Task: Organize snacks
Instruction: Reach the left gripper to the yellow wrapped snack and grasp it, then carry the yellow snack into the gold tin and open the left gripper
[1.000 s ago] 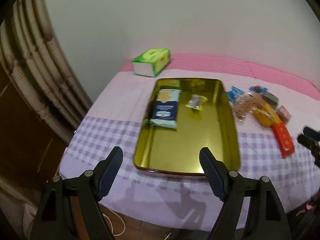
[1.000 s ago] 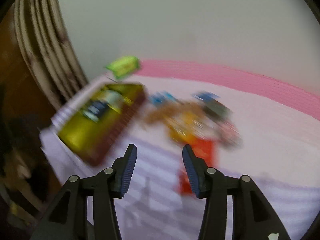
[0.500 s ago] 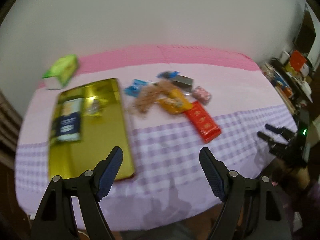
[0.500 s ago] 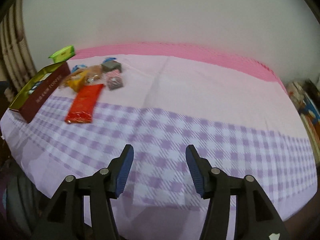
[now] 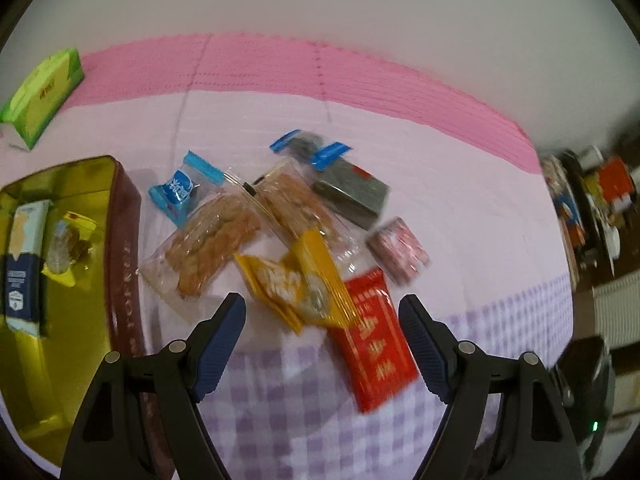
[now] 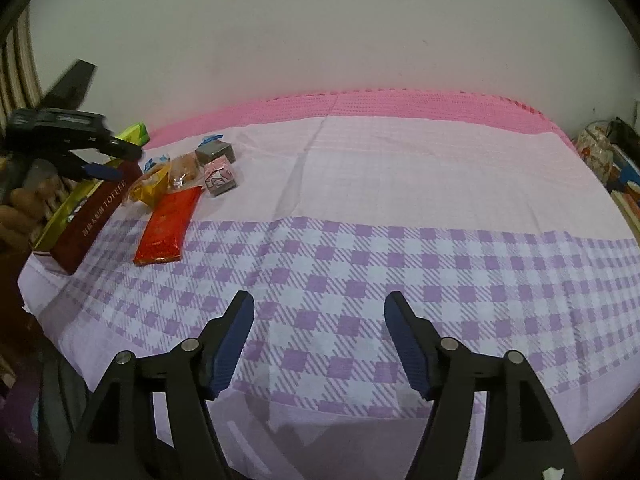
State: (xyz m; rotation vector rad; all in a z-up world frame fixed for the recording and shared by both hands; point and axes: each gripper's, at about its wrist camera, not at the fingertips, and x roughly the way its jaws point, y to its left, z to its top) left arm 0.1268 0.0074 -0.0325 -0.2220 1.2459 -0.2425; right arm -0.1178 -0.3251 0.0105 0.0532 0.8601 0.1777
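A pile of snacks lies on the cloth: a red packet [image 5: 372,340], a yellow packet [image 5: 296,280], two clear biscuit packs [image 5: 208,240], a blue candy [image 5: 180,192], a dark block [image 5: 352,192] and a pink candy [image 5: 398,250]. A gold tin [image 5: 60,344] at left holds a blue-white bar [image 5: 24,264] and a small yellow sweet [image 5: 68,248]. My left gripper [image 5: 322,344] is open, just above the yellow and red packets. My right gripper [image 6: 319,340] is open and empty over the checked cloth, far right of the pile [image 6: 180,184]. The left gripper [image 6: 100,160] shows there above the tin [image 6: 80,224].
A green tissue box [image 5: 44,92] sits at the back left by the wall. The table's pink and purple checked cloth [image 6: 400,240] stretches right. Cluttered shelves [image 5: 592,200] stand beyond the right edge. A curtain [image 6: 16,64] hangs at far left.
My left gripper has swung right from the tin and closed in low over the snack pile. My right gripper has moved right, away from the pile, and opened wider.
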